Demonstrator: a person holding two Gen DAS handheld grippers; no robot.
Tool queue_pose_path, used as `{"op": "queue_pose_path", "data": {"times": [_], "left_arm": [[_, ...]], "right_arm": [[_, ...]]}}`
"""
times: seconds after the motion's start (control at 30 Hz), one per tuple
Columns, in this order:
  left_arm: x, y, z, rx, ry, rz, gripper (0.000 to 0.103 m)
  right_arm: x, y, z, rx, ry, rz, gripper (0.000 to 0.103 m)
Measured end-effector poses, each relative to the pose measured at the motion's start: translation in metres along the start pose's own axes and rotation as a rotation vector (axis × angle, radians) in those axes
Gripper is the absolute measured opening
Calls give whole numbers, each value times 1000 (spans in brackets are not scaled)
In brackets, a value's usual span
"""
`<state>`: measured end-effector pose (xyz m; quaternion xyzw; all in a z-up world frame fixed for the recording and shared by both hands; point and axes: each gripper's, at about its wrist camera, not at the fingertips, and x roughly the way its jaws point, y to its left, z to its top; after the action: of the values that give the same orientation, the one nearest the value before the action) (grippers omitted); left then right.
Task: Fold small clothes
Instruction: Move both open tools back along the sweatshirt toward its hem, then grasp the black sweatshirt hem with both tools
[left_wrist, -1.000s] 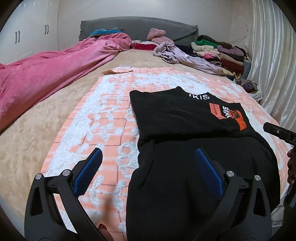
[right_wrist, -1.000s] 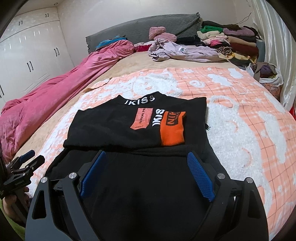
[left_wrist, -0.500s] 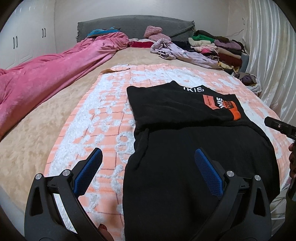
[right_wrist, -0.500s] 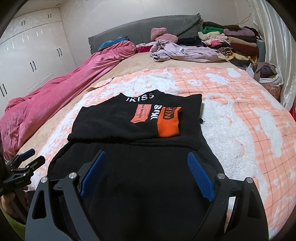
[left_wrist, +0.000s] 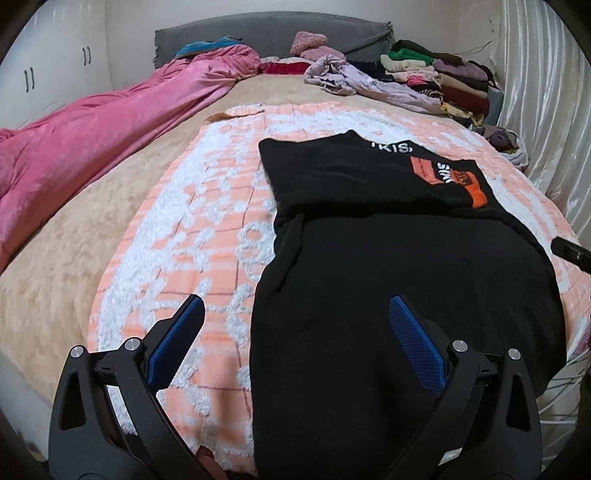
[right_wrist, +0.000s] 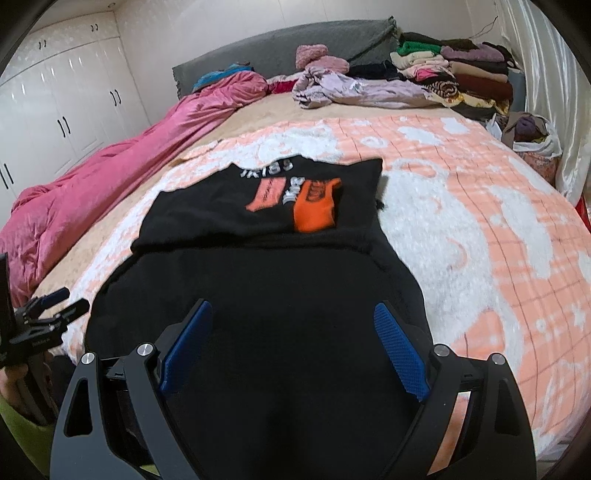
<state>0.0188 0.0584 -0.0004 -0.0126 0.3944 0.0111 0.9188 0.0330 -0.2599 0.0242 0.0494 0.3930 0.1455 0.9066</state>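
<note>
One fold looks done: the black top (right_wrist: 258, 258), near the blanket's (right_wrist: 480, 240) front edge, lies doubled back. Left gripper (left_wrist: 295, 328) and right gripper (right_wrist: 291, 325) hover released; further folds probably remain.

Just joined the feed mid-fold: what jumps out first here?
The black garment spread on the peach-and-white blanket, its far part folded over so an orange print faces up. Both grippers, left and right, hang open over its near end. A pink duvet lies along the left.
</note>
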Motion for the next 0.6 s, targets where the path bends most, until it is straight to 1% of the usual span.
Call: {"op": "queue_pose_path", "data": {"times": [0.27,0.6], "left_arm": [[2,9,-11,-14,33,25,93],[5,22,-21,-49,68,23,93]], "right_arm": [[-1,-4,-21,-10,39,-10,88],[-4,-14,-43,-5,83,-29,88]]}}
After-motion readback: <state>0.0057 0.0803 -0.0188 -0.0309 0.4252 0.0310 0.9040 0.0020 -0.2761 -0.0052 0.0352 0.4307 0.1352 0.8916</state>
